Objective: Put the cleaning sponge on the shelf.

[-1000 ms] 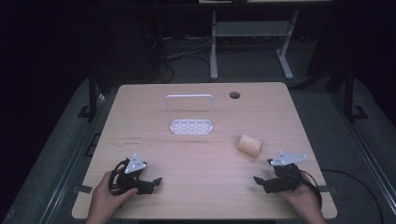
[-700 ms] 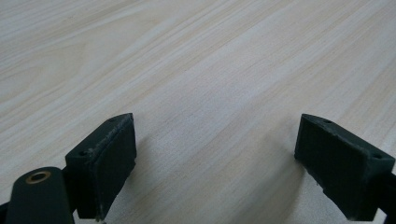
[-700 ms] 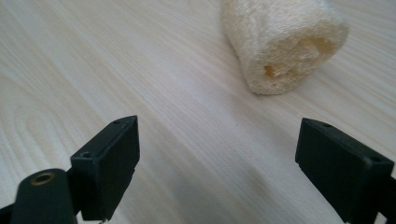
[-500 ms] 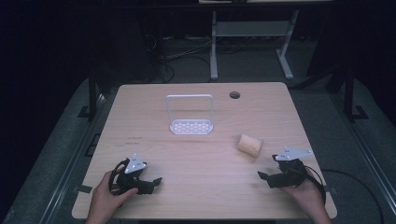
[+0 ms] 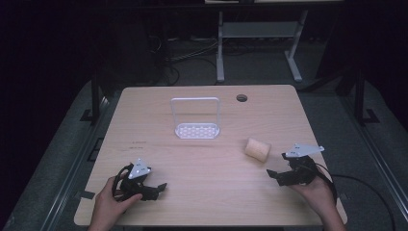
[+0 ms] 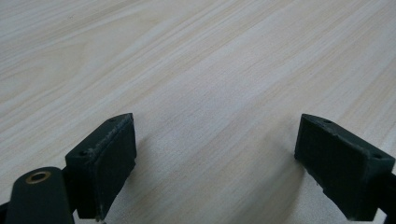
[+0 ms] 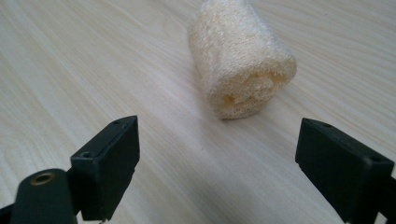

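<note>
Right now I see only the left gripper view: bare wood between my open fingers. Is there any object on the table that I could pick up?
Observer: Yes. A pale loofah roll lies on the table, right of the centre and far from the left gripper.
Operator: Is the right gripper near to it?
Observer: The right gripper is open and points at one end of the roll. The roll lies just ahead of its fingers and does not touch them.
Operator: Is something else on the table?
Observer: A white rack stands upright near the middle, toward the far side, apart from the roll.
</note>
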A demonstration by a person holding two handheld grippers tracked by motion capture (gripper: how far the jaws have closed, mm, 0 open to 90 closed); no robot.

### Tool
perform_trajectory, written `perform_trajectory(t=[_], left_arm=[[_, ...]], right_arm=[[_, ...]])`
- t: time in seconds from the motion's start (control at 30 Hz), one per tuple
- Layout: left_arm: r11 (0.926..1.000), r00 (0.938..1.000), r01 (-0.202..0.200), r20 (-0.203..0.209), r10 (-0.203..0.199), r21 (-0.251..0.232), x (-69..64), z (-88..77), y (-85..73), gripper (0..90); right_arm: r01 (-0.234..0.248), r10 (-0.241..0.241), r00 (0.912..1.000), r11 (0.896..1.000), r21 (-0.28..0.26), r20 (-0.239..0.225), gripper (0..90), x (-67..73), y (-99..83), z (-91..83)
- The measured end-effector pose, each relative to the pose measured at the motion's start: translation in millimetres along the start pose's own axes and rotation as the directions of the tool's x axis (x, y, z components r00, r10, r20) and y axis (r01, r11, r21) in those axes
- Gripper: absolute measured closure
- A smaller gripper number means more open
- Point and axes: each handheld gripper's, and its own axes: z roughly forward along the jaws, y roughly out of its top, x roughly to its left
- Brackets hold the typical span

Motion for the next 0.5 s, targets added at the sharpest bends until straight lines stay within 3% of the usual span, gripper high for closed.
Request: perform_trajectory(t=[0.5], left_arm=[[1.0000, 1.0000, -0.002, 0.000, 0.002, 0.001, 0.1, -0.1, 0.0, 12.0]], right_arm=[[-0.010, 0.010, 0.9999, 1.000, -0.011, -0.009, 13.6, -15.2, 15.4, 6.4]])
